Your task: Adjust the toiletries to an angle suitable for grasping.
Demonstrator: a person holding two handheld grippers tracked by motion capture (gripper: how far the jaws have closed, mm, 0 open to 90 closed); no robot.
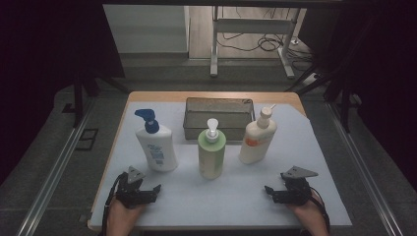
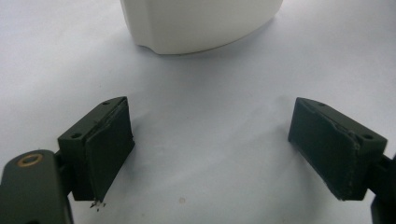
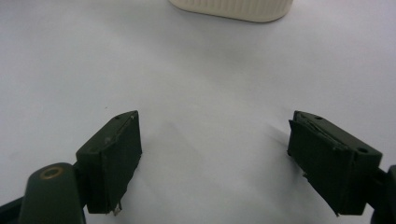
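Note:
Three pump bottles stand in a row on the white table mat point(image 1: 236, 196): a white bottle with a blue pump point(image 1: 156, 144) at the left, a green bottle with a white pump point(image 1: 211, 151) in the middle, and a cream bottle with an orange label point(image 1: 257, 137) at the right. My left gripper point(image 1: 147, 189) rests near the front edge, just in front of the white bottle, whose base point(image 2: 201, 23) lies ahead of the open, empty jaws point(image 2: 210, 151). My right gripper point(image 1: 275, 191) rests at the front right, open and empty point(image 3: 215, 163), with the cream bottle's base point(image 3: 233, 8) farther ahead.
A grey mesh basket point(image 1: 219, 117) stands behind the bottles at the back of the table. A metal rail point(image 1: 54, 172) runs along the left of the table and another point(image 1: 359, 167) along the right. A table frame with cables point(image 1: 255, 39) stands on the floor beyond.

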